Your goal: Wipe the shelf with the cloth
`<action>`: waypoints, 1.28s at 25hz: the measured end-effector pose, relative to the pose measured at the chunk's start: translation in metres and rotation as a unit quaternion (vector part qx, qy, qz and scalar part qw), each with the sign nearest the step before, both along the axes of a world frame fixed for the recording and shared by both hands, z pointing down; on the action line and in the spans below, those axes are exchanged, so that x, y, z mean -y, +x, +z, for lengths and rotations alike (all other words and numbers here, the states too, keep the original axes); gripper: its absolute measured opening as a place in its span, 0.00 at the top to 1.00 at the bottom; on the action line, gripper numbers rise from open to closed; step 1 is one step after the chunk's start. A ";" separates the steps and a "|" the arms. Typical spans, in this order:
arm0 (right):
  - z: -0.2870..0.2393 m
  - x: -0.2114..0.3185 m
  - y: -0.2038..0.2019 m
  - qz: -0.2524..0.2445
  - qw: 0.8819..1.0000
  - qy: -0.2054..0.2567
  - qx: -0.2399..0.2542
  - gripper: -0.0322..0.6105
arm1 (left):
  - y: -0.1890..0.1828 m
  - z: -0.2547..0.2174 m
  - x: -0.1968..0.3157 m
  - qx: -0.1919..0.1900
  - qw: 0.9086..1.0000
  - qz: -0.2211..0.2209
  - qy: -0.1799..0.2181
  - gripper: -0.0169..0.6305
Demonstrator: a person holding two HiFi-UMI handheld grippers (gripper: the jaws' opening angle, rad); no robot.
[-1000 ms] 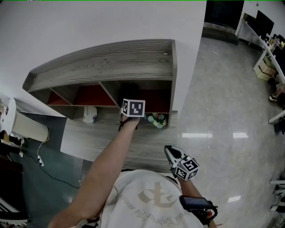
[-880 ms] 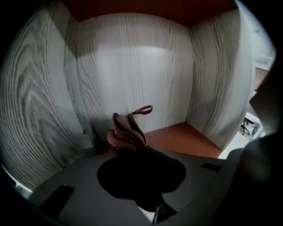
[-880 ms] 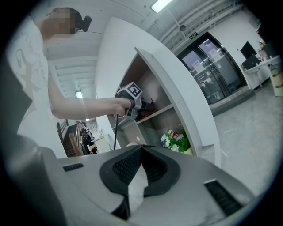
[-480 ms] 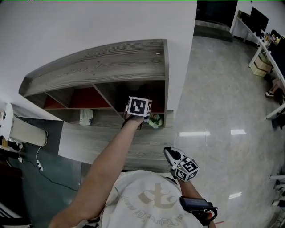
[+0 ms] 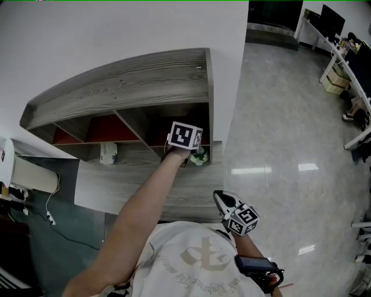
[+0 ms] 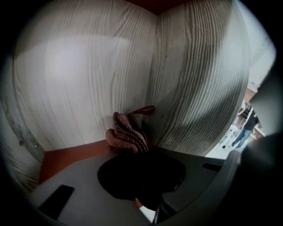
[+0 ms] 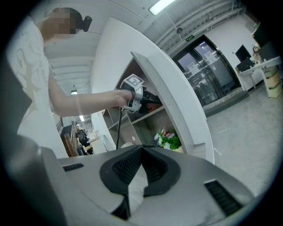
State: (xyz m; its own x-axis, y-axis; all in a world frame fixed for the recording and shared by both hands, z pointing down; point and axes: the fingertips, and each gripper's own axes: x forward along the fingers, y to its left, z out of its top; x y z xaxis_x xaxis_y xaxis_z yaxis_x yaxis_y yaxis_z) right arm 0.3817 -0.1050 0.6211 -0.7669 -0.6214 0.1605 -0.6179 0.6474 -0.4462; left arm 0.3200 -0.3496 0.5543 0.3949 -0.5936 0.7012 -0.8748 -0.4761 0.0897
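Hanging close beside the person's white T-shirt (image 5: 191,255), the right gripper (image 7: 140,149) has its jaws pressed together with nothing between them. It points toward the shelf (image 5: 133,81) from well short of it.

Past it, the bare left arm (image 5: 145,203) stretches out from the shoulder to the shelf's right-hand end. There the left gripper (image 6: 135,154) reaches into the upper right compartment, with its marker cube (image 5: 185,136) facing up at the head camera. That gripper's dark jaws are clamped on the cloth (image 6: 126,132), a bunched, reddish-brown rag with a ribbed weave. The cloth lies against the grey wood-grain panels just where two of them meet in a corner. A strip of the red back panel (image 6: 170,4) shows at the top of the left gripper view.

One level down, just beside the gripper in the head view, stands a small bunch of flowers (image 5: 200,155) in green, white and pink. A small white object (image 5: 107,152) sits on the same level, well apart to the left (too small to make out what it is).

Beyond the shelf's end a glossy pale floor (image 5: 278,127) spreads out, catching the ceiling lights. It runs to glass doors (image 7: 208,75) and a row of desks (image 5: 342,40) at the far side of the room.
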 end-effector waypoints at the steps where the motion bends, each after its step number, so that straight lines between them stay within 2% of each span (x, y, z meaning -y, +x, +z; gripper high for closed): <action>1: 0.000 0.000 -0.001 0.001 1.000 0.000 0.000 0.94 | 0.004 0.000 -0.001 -0.006 1.000 0.006 -0.003 0.88; 10: 0.001 -0.010 -0.009 0.007 1.000 -0.002 -0.007 0.94 | 0.020 0.001 -0.020 -0.073 0.996 0.039 -0.044 0.88; 16: -0.003 -0.011 -0.019 0.016 1.000 0.000 -0.013 0.94 | 0.023 -0.002 -0.047 -0.101 0.992 0.054 -0.046 0.88; 24: -0.011 -0.011 -0.037 0.026 0.999 0.004 -0.020 0.94 | 0.015 -0.001 -0.091 -0.172 0.982 0.078 -0.014 0.88; 32: -0.019 -0.009 -0.056 0.026 0.999 0.011 -0.031 0.94 | -0.027 0.003 -0.129 -0.195 0.975 0.092 0.047 0.88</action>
